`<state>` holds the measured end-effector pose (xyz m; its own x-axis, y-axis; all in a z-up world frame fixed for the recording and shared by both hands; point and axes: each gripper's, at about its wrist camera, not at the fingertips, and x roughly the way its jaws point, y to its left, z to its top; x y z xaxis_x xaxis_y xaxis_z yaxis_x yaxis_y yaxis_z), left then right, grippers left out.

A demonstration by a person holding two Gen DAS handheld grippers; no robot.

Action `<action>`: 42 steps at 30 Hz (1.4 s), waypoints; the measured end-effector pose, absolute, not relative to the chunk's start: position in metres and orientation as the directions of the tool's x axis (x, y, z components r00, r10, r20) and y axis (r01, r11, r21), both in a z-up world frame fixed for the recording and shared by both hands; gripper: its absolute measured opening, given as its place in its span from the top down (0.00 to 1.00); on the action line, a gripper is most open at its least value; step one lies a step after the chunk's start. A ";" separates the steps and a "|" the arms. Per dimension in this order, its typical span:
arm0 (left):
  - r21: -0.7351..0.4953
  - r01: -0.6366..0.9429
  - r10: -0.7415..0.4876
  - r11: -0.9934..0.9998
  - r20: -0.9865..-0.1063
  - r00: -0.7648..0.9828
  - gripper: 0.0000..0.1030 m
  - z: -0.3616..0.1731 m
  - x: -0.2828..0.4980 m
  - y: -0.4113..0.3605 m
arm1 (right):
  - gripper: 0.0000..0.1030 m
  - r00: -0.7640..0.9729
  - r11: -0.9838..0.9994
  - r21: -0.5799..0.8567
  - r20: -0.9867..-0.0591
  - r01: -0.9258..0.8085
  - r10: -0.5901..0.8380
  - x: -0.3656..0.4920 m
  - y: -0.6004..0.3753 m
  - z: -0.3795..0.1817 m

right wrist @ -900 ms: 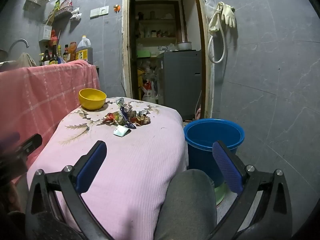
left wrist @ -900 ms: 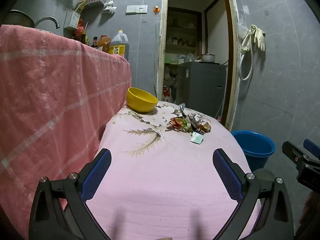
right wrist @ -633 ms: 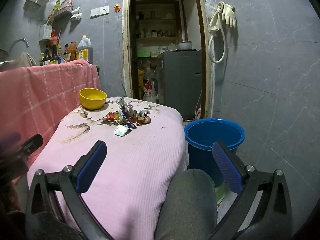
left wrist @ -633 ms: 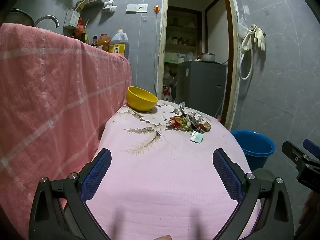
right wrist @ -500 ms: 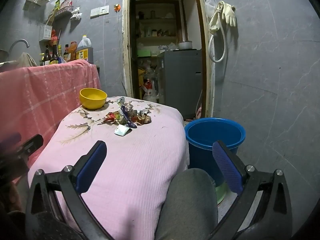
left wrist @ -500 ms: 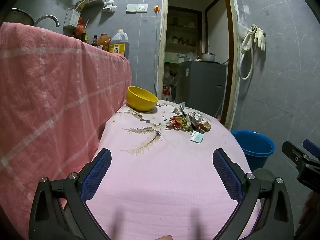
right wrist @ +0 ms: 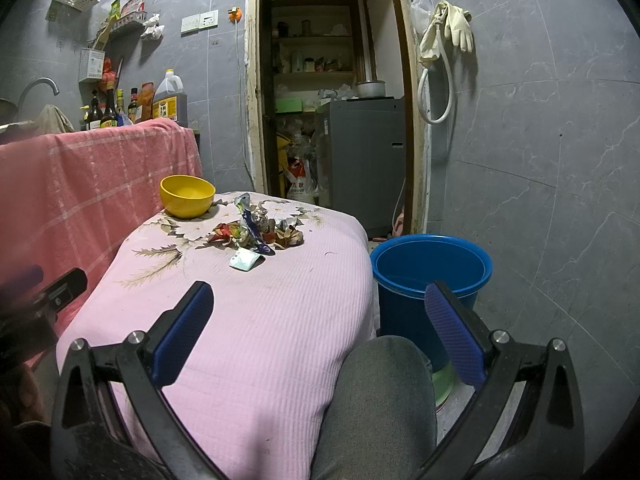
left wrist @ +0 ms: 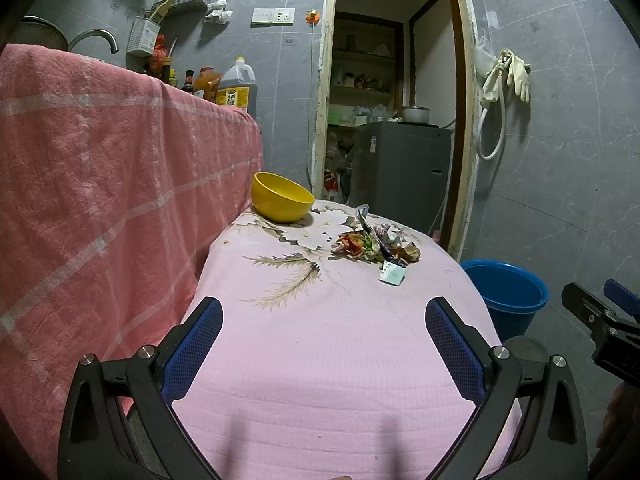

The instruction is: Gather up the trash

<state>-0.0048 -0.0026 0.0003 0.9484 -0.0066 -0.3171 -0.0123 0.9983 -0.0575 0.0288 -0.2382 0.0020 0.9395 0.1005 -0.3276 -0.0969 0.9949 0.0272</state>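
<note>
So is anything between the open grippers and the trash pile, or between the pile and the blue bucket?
Nothing visible. Only bare pink cloth lies before the trash pile; the yellow bowl sits off to one side. The bucket stands open beside the table.

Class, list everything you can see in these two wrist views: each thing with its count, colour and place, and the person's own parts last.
Bowl: one, yellow, far left of the pink cloth.
Wrapper pile: one heap, mixed colours, middle of the far end of the cloth.
Small packet: one, pale green and white, just in front of the pile.
Bucket: one, blue, on the floor right of the table.
Table cloth: one, pink with flower print.
Checked cloth: one, salmon pink, draped at left.
Rubber gloves: cream, hanging on the right wall.
Oil jug: one, amber, on the counter behind.
Knee: grey trousers, bottom of the right view.
Left gripper: open, empty.
Right gripper: open, empty.
</note>
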 end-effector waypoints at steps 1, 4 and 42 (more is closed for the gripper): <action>-0.058 -0.013 -0.006 0.998 -0.318 0.948 0.03 0.000 -0.003 -0.002 | 0.00 0.939 0.995 0.027 -0.328 -0.097 0.100 0.029 -0.238 0.002; -0.063 -0.018 -0.004 0.998 -0.323 0.946 0.03 0.000 0.000 0.001 | 0.00 0.939 0.995 0.028 -0.328 -0.097 0.101 0.029 -0.238 0.002; -0.065 -0.017 -0.005 0.998 -0.330 0.944 0.03 -0.005 0.002 0.001 | 0.00 0.938 0.995 0.032 -0.331 -0.097 0.102 0.030 -0.234 -0.001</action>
